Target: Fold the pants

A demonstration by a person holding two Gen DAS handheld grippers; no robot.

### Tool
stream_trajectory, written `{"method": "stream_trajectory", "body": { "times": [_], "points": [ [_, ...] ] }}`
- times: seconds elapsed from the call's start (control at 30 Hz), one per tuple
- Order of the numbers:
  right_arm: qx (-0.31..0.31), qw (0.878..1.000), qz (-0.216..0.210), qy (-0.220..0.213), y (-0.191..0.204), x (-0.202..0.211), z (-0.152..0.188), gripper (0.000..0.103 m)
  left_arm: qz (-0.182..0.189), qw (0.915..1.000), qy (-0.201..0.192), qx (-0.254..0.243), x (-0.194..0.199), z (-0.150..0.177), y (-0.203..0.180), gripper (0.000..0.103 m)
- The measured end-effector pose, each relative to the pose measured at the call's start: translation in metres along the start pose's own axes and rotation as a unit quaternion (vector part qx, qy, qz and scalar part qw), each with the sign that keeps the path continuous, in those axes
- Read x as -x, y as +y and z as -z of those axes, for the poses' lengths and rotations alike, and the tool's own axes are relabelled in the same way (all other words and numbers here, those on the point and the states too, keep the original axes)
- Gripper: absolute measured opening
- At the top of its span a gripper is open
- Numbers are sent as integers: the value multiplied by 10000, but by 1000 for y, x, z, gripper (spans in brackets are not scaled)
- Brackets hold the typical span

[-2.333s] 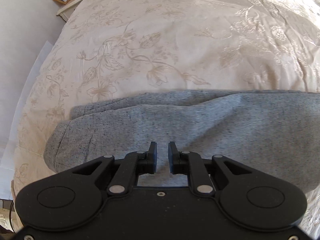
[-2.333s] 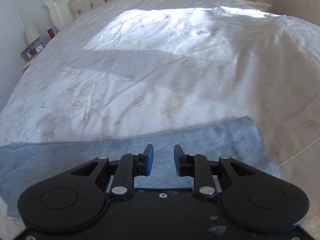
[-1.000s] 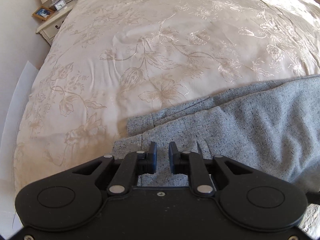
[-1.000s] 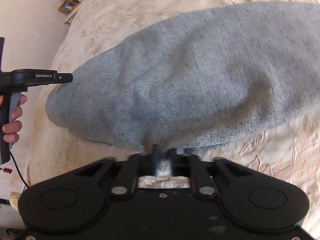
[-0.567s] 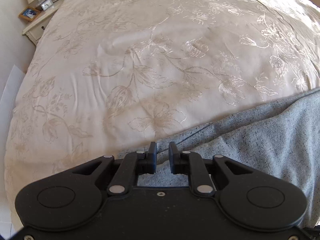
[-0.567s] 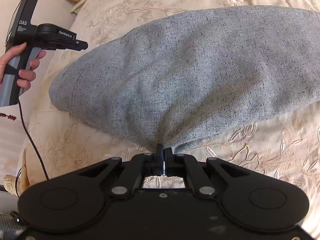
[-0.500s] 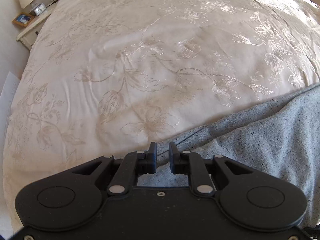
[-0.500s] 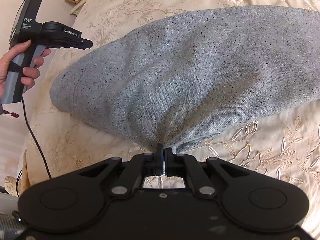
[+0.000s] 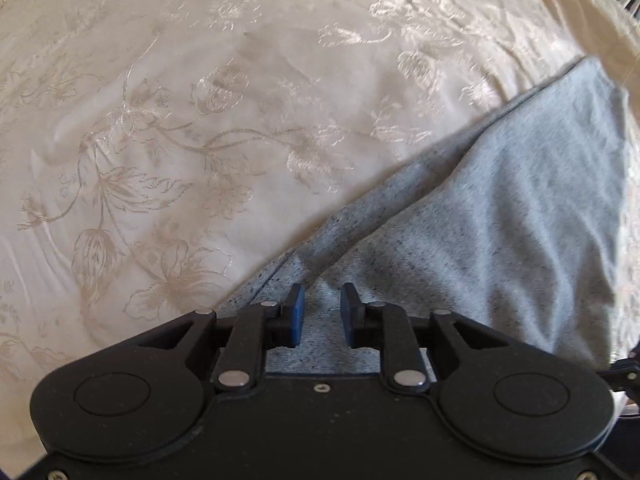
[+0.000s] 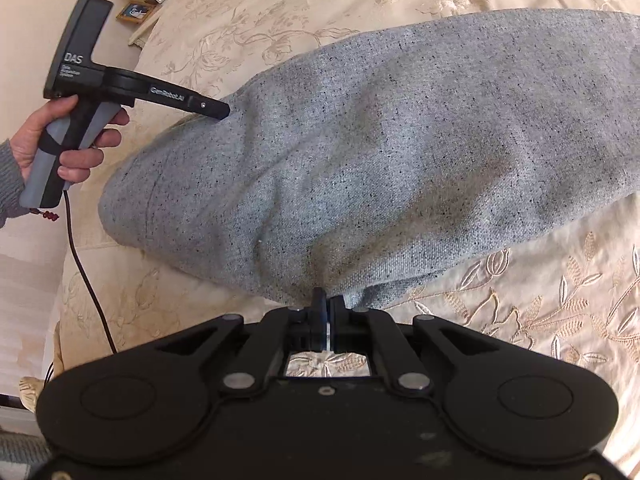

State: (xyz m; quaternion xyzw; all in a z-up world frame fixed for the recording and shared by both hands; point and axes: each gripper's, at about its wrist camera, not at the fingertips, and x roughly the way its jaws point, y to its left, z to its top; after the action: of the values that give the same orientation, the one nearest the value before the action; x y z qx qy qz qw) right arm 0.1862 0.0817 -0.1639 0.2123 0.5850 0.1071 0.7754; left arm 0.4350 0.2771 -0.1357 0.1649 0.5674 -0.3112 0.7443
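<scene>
Right claw (image 10: 327,308) now pinches near edge of grey speckled knit pants (image 10: 380,152) on cream embroidered bedspread (image 10: 540,320); left claw (image 9: 322,312), spread, has moved onto far-left corner, so fold's abt to start.

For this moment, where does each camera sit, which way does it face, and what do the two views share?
Left wrist: on the left gripper, open, looking across the bedspread over the grey pants.
Right wrist: on the right gripper, shut on the pants' edge, facing the person's left hand.
Shared: pants, bedspread.
</scene>
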Motion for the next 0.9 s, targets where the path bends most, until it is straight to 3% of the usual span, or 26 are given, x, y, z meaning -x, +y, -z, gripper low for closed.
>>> {"method": "stream_trajectory", "body": {
  "times": [0.03,0.07,0.2,0.37,0.4,0.47,0.5,0.57,0.67,0.77,0.9],
  "points": [
    [-11,10000,-5,-14,0,0,0,3,42,10000,38,-56,0,0,1,48],
    [-20,10000,-14,-12,-1,0,0,3,-15,9997,160,-181,-5,0,0,50],
    [-65,10000,-28,13,-4,0,1,3,-194,9959,588,-667,-25,3,-7,50],
    [-68,10000,-38,1,-3,0,1,3,-224,9955,754,-521,-37,-1,-10,51],
    [-78,10000,-40,-8,-3,0,2,3,-258,9953,809,-459,-39,-1,-11,48],
    [-92,9999,-48,-18,-4,0,2,3,-389,9956,819,-230,-37,-2,-16,7],
    [-94,9999,-50,-20,-4,0,3,3,-593,9953,735,-226,-32,-3,-20,2],
    [-89,9999,-74,-66,-3,4,3,3,-1071,9931,293,-388,-15,-7,-33,2],
    [-88,9996,-143,-237,0,11,2,3,-1391,9897,-89,-338,-2,-14,-33,2],
    [-21,9995,-142,-295,3,10,-1,3,-1477,9890,-24,-62,-14,-15,-25,3],
    [-39,10000,-19,-77,1,-7,6,3,-2023,9784,189,-382,-47,-3,-41,5]
  ]
}}
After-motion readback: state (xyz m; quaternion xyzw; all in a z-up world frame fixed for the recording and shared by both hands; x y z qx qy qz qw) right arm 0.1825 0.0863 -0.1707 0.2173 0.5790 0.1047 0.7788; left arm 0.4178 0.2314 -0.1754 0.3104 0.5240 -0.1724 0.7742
